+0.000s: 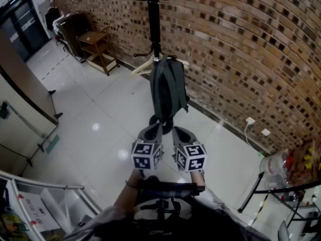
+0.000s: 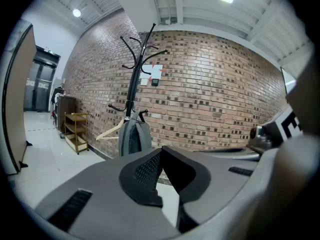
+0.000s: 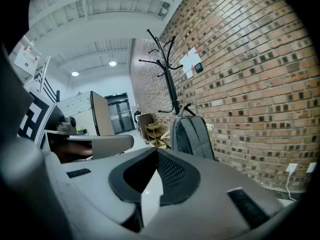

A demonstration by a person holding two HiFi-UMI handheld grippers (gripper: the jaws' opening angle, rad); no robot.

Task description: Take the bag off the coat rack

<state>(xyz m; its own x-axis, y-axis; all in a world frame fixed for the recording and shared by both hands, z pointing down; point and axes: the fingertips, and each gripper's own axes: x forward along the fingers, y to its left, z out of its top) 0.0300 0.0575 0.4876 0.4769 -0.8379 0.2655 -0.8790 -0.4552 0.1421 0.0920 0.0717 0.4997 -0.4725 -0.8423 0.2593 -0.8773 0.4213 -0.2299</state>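
Note:
A grey backpack (image 1: 168,89) hangs from a low hook of the black coat rack (image 1: 153,19), which stands against the brick wall. Both grippers are held side by side just short of the bag's lower end, apart from it. The left gripper (image 1: 153,128) has its jaw tips together with nothing between them. The right gripper (image 1: 179,131) is shut and empty too. In the left gripper view the bag (image 2: 134,136) hangs under the rack (image 2: 134,79), beyond the jaws. The right gripper view shows the bag (image 3: 192,136) ahead and to the right, with the rack (image 3: 167,74) above it.
A wooden hanger (image 1: 144,67) hangs on the rack beside the bag. A wooden trolley (image 1: 100,49) stands by the wall at the far left. A black-framed table (image 1: 281,190) with a plastic bottle is at the right. A metal rail (image 1: 50,185) runs at the lower left.

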